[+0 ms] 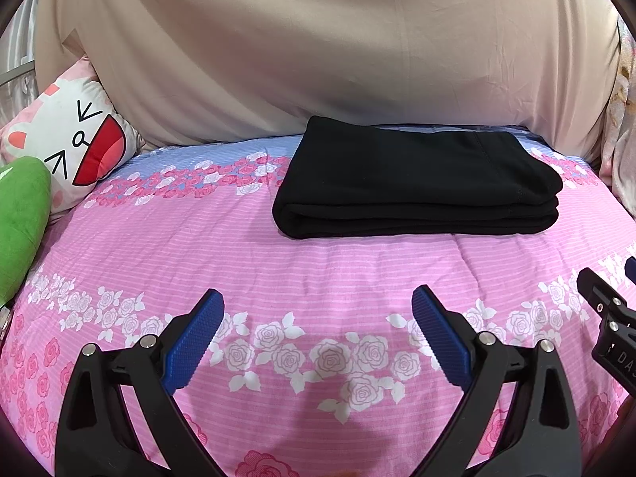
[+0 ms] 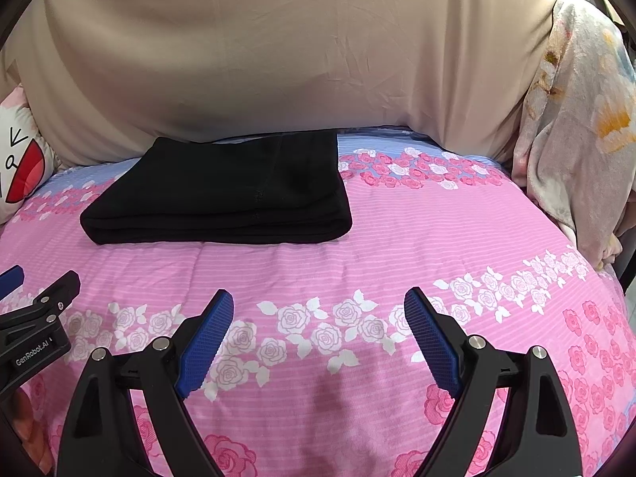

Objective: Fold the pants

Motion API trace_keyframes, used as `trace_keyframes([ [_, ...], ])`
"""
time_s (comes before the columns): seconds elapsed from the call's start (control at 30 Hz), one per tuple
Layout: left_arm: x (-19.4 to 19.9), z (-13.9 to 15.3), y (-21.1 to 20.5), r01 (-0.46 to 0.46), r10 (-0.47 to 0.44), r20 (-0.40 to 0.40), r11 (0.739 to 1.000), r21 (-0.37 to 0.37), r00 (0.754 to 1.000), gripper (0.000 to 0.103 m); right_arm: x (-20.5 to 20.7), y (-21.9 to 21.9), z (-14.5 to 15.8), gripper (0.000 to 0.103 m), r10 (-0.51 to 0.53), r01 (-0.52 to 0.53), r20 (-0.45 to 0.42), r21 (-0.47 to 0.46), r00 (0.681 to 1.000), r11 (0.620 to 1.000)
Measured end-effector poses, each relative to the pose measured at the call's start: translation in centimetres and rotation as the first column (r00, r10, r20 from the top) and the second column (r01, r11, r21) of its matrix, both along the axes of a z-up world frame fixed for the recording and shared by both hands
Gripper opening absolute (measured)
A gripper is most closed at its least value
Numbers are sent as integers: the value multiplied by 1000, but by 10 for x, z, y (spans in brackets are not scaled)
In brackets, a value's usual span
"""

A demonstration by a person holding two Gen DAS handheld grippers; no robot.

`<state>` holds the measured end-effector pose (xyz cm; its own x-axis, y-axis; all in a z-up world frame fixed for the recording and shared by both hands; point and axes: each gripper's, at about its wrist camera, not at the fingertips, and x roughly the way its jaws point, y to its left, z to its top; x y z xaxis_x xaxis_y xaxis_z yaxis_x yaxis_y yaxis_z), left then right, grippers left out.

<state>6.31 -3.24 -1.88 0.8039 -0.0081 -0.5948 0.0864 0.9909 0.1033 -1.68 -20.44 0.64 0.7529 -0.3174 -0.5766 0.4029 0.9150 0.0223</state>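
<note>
1. Black pants [image 1: 417, 183] – folded into a flat rectangular stack of several layers, lying on the pink rose-print bedspread [image 1: 318, 270]. The rounded fold edge faces the cameras; a seam line runs across the top layer. The far edge of the stack sits close to the beige sheet [image 1: 318, 47]; whether the two touch I cannot tell.

2. Left gripper [image 1: 318, 302] – nearer the camera than the pants and well apart from them, above bare bedspread. Jaws spread wide, nothing between the blue pads [image 1: 194, 342].

3. Right gripper [image 2: 318, 302] – also on the near side of the pants, well apart from them. Jaws spread wide, blue pads [image 2: 206, 342] holding nothing. In the left wrist view, part of its black frame shows at the right edge, near side of the pants.

4. Beige sheet – hangs as a backdrop behind the pants, creased, filling the upper part of both views.

5. Cat-face cushion [image 1: 67, 139] – white and pink with a red open mouth, left of the pants, leaning by the beige sheet.

6. Green plush item [image 1: 20, 218] – left of the pants, nearer than the cushion and just beside it; only part shows.

7. Pale floral blanket [image 2: 572, 151] – bunched up to the right of the pants, at the bedspread's right edge.
</note>
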Motion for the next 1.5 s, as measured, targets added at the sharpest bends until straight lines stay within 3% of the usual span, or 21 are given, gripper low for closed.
trace_keyframes([
  [1.5, 1, -1, 0, 6, -6, -10, 1000, -1, 1000, 93, -1, 1, 0, 86, -3, 3, -1, -10, 1000, 1000],
])
